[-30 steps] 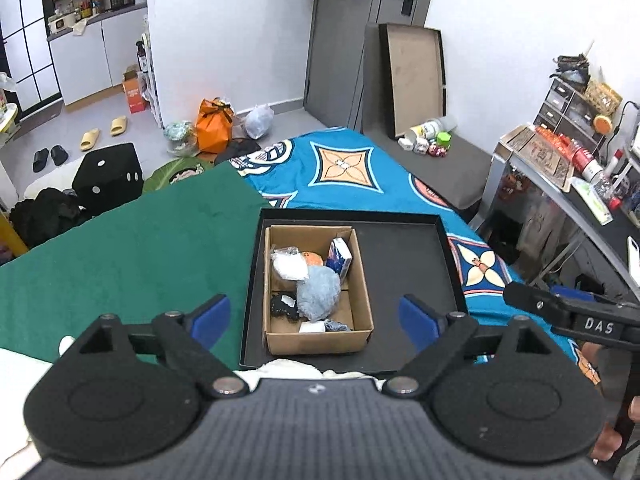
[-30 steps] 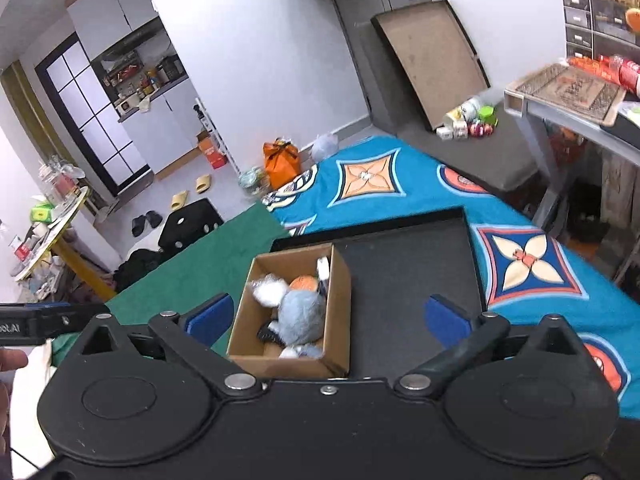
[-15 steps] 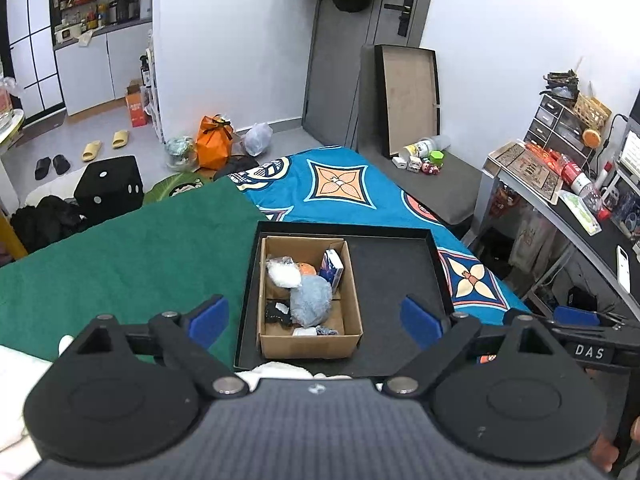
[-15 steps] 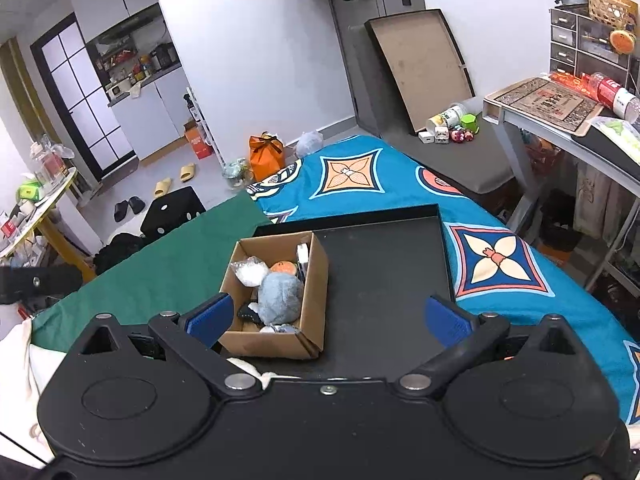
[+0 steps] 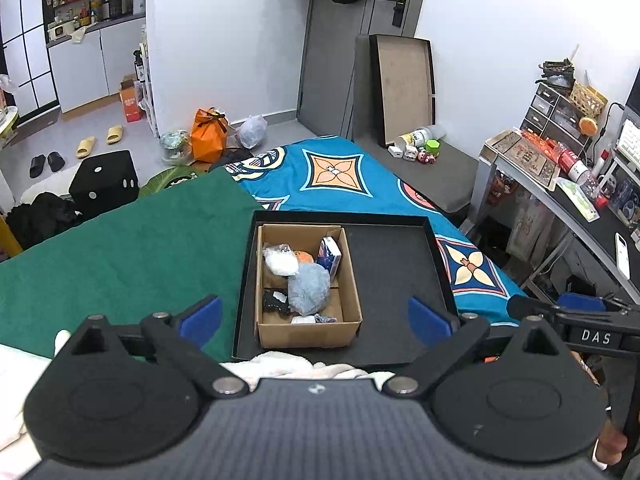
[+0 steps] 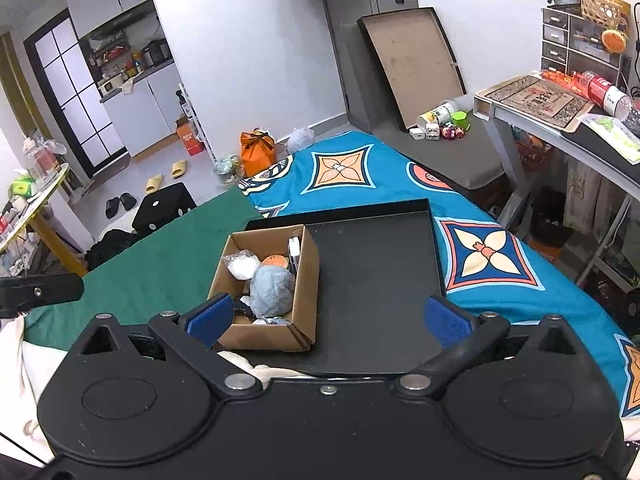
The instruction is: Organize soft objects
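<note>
Two wrist views angled down side by side — both share cardboard box (image 5: 308,280) (image 6: 268,288)

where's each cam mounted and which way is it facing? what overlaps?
Left wrist: on the left gripper, angled down at the cardboard box in the black tray; own blue pads opening on nothing, right gripper at right edge.
Right wrist: on the right gripper, same aim, pads wide.
Shared: box, tray, blue bedspread.

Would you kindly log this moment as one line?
left gripper: opening, empty | right gripper: open, empty | cardboard box: in black tray, holds soft toys
</note>
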